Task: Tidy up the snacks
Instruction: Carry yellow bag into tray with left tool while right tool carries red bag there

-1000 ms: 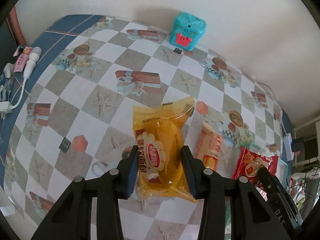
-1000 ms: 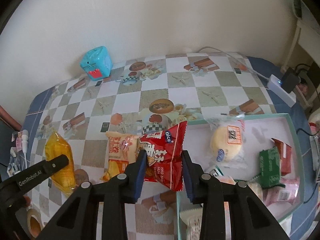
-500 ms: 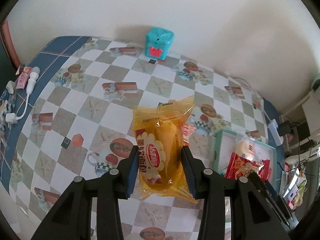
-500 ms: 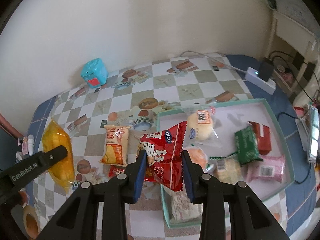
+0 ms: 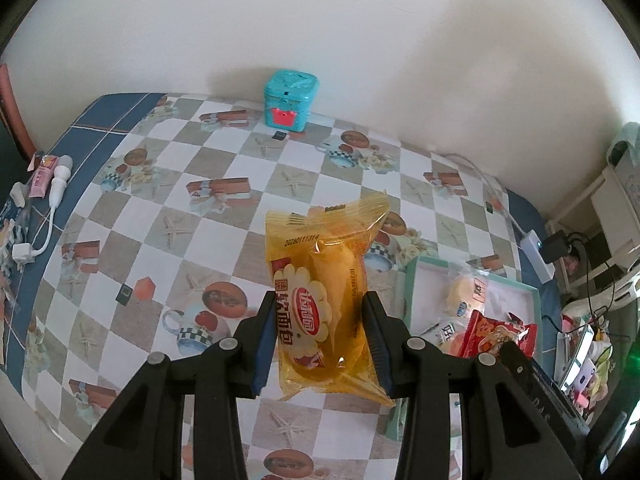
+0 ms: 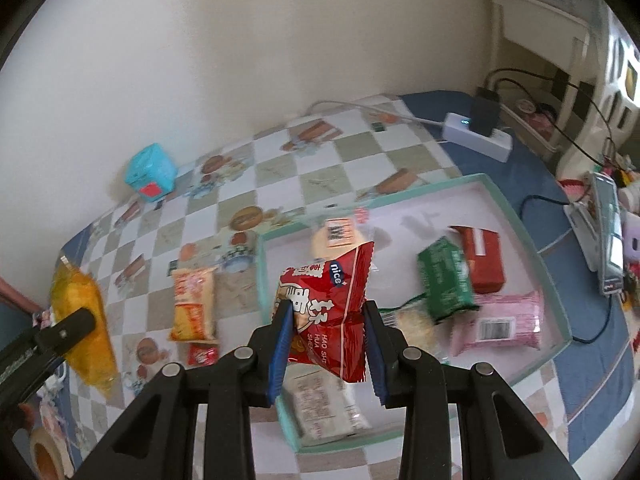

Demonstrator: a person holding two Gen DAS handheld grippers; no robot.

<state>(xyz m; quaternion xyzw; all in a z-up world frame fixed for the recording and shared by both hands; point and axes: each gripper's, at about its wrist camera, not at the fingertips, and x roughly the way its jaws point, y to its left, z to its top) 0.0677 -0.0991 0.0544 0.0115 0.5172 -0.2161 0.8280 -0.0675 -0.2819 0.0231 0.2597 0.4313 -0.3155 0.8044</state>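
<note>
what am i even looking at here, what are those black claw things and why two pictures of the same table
The black claws are hand-held grippers, one in each of a person's hands, each carrying a wide-angle camera that looks along its two fingers. So each picture comes from one gripper.

In the left camera's view, the left gripper is shut on a yellow bread packet. In the right camera's view, the right gripper is shut on a red snack bag, over a teal-rimmed tray that already holds several snacks.

On the checked tablecloth an orange packet lies beside the tray, and a turquoise box stands near the wall.
</note>
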